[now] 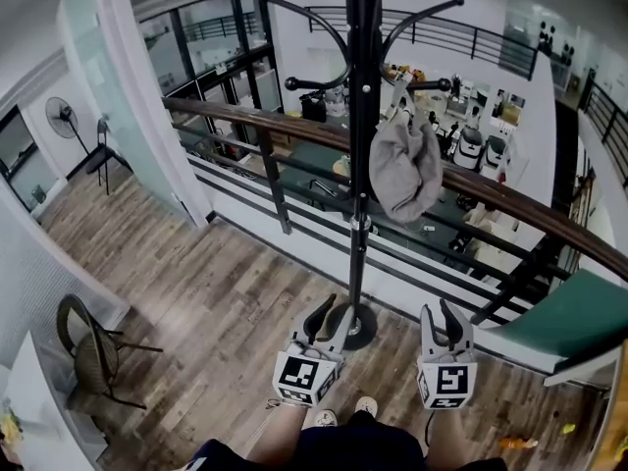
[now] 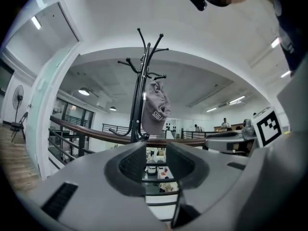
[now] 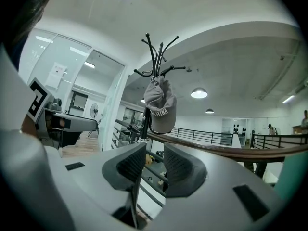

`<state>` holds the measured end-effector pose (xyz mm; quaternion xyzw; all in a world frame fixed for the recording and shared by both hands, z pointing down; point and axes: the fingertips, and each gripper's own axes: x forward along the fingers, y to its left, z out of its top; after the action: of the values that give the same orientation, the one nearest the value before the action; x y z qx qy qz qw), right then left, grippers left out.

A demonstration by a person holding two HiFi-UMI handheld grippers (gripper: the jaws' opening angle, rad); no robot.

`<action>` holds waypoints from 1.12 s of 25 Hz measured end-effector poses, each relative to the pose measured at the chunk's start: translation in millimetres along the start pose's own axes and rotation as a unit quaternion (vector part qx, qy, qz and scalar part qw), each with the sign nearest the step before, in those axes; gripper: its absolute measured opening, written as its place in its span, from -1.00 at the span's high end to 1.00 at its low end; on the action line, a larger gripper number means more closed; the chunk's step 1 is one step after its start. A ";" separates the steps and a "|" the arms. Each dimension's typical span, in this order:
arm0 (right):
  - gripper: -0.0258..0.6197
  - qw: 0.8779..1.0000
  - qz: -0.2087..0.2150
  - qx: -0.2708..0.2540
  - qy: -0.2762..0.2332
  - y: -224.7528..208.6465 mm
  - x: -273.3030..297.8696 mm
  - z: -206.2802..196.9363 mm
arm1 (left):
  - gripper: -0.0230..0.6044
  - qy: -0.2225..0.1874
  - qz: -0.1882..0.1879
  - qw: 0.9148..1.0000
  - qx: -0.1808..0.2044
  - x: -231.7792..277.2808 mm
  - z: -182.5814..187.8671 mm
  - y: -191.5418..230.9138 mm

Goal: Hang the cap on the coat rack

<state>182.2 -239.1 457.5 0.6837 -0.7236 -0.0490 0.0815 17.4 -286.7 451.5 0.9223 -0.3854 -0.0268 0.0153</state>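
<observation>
- Left gripper (image 1: pixel 332 314): its 2 jaws stand slightly apart with nothing between them.
- Right gripper (image 1: pixel 439 314): jaws parted the same way, empty.
- Grey cap (image 1: pixel 404 170) hangs from a hook of the black coat rack (image 1: pixel 362 116), beyond both grippers, beside the wooden railing (image 1: pixel 245 121).

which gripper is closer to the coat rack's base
Left. The left gripper is just beside the coat rack's base; the right gripper is off to the base's right, clearly apart.
</observation>
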 end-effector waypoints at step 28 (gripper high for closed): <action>0.90 0.998 0.019 -0.052 0.002 14.0 6.2 6.7 | 0.92 0.028 0.004 0.999 0.033 -0.4 -13.3 1.9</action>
<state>166.9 -244.7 453.8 0.6651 -0.7325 -0.0836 0.1188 16.6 -287.6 464.9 0.9212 -0.3888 0.0116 -0.0049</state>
